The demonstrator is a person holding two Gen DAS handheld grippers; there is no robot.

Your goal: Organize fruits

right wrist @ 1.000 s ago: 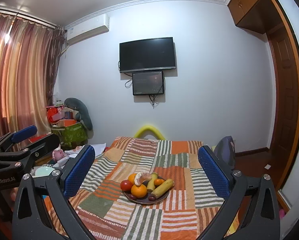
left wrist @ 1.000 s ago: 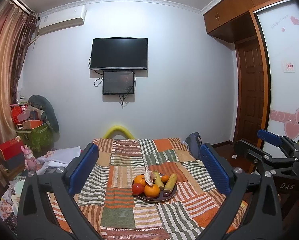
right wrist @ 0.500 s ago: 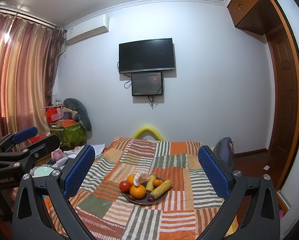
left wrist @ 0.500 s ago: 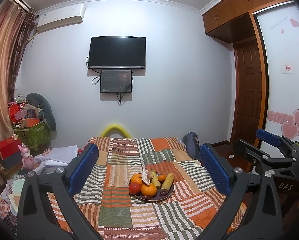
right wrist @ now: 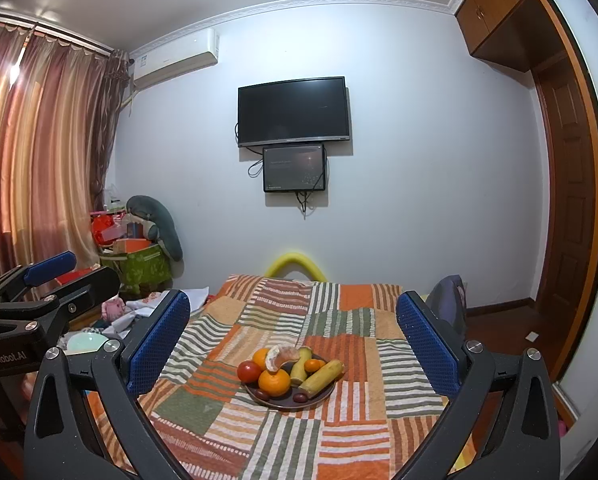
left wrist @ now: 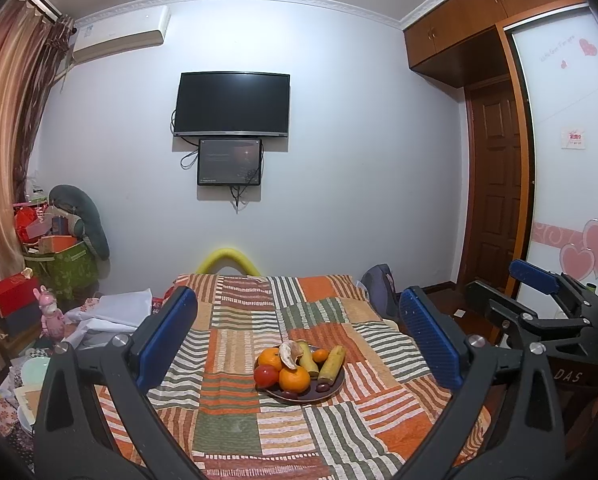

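Note:
A dark round plate [left wrist: 325, 394] [right wrist: 323, 397] sits on a patchwork striped cover [left wrist: 227, 436] [right wrist: 351, 432]. It holds oranges [left wrist: 294, 379] [right wrist: 274, 382], a red fruit [left wrist: 266, 375] [right wrist: 249, 371], a half-peeled orange [left wrist: 291, 354] [right wrist: 279, 357], yellow-green long fruits [left wrist: 332, 362] [right wrist: 323, 376] and small dark ones. My left gripper [left wrist: 297, 328] and right gripper [right wrist: 293, 330] are both open and empty, held above and short of the plate. Each gripper shows at the edge of the other's view.
Clutter lies left of the cover: white cloth [left wrist: 111, 312], a pink toy [left wrist: 51, 316], boxes and a green bag [left wrist: 71, 270]. A backpack [left wrist: 381, 288] stands at the far right corner. A TV [left wrist: 233, 104] hangs on the far wall. A wooden door [left wrist: 495, 200] is right.
Both views have shifted slightly; the plate now sits a little lower-left in the left wrist view. Both grippers stay open and empty.

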